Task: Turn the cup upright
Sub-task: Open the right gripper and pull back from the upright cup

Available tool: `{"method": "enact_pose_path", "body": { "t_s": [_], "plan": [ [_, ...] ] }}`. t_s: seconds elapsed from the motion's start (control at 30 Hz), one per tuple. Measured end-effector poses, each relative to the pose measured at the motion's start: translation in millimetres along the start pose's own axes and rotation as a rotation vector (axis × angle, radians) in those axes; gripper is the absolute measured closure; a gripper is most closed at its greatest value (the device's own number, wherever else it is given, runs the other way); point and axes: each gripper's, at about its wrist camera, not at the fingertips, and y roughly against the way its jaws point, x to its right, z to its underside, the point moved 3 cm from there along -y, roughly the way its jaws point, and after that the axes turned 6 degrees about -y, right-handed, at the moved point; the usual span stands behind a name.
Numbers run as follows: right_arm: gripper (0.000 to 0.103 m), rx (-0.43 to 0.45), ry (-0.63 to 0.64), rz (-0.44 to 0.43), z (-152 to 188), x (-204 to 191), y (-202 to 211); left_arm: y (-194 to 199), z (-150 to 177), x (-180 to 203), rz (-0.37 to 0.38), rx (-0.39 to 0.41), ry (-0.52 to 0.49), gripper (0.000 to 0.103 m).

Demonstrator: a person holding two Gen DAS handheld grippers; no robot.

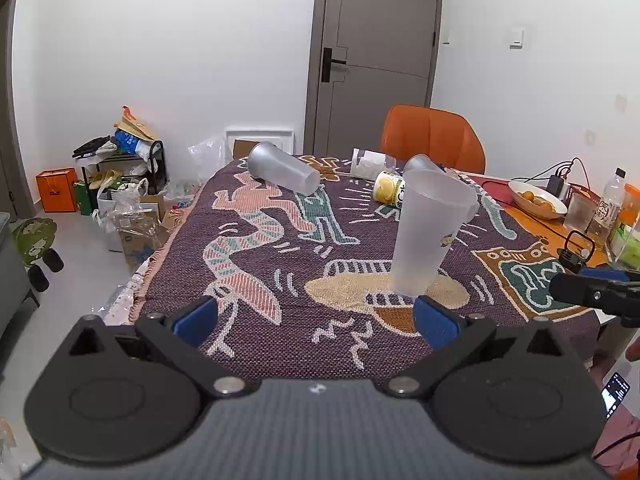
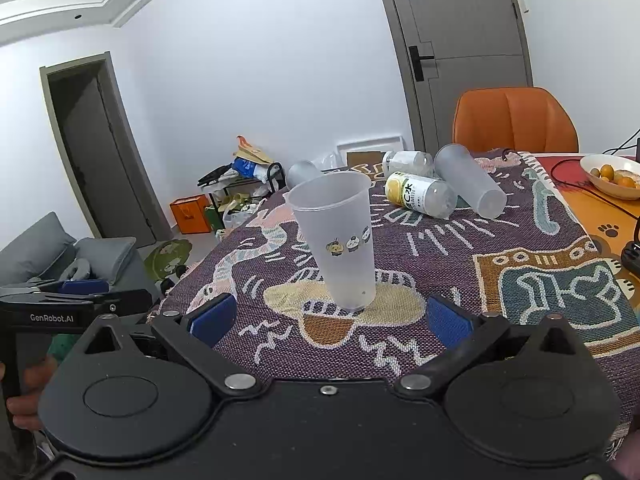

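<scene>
My left gripper hangs over the near edge of the table, its blue pads spread wide with nothing between them. My right gripper is the same — fingers well apart, holding nothing. Each shows in the other's view: the right one pokes in at the right border of the left wrist view, and the left one sits at the left border of the right wrist view, too edge-on there for me to judge its opening from that side.

The cup stands upright, mouth up, on the patterned cloth near the middle of the table's near edge, just beyond my fingertips and touching neither pair. It is frosted and translucent, with a small row of cartoon stickers on its wall. In the left wrist view the cup rises just past my right-hand pad.

Further back, three more things lie on their sides: a frosted cup toward the far left corner, another frosted cup toward the far edge, and a yellow-labelled bottle beside it. A clear bottle lies behind those at the far edge.

An orange chair stands at the far edge — and a bowl of small oranges sits near the right edge, off the cloth.
</scene>
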Motion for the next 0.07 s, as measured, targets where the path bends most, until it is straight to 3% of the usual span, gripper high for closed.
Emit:
{"method": "enact_pose_path", "body": {
  "t_s": [0.07],
  "plan": [
    [0.0, -0.002, -0.005, -0.007, 1.5, -0.2, -3.3, -2.2, -0.5, 1.0, -0.007, 0.007, 0.0, 0.0]
  ]
}}
